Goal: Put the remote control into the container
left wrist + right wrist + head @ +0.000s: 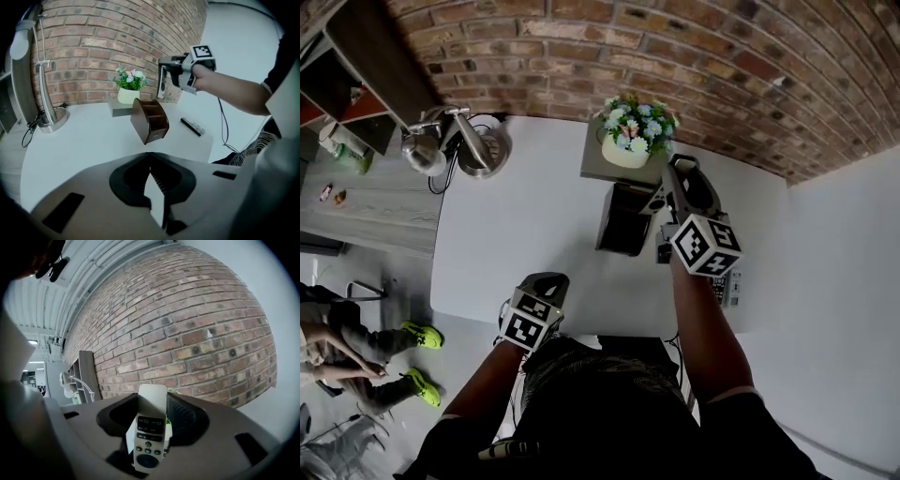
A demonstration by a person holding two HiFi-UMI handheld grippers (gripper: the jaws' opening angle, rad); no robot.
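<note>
Aloft and clamped, not yet stowed

Grips a slim, pale grey plastic remote control in the right gripper, clenched on its long edges between both jaws, button face toward that gripper's camera, green-lit keys and a dark round pad at the near end. Holds it raised in the air, upright as seen from the left gripper view, above and beyond the dark brown wooden container, touching neither that box nor the white tabletop. From the head view, places it just right of the container and close to the white pot of pink and pale flowers on a flat grey block.

Carries the left gripper low over the near edge of the table, well apart from the container, jaw tips pressed together with nothing between.

Inside the open container: wooden partitions. Flat on the tabletop to the right of it, near the edge: a second, black remote. At the far left, on a round base beside the red brick wall: a silver desk lamp. Down on the floor left of the table, in the head view: a seated person's bright green shoes
</note>
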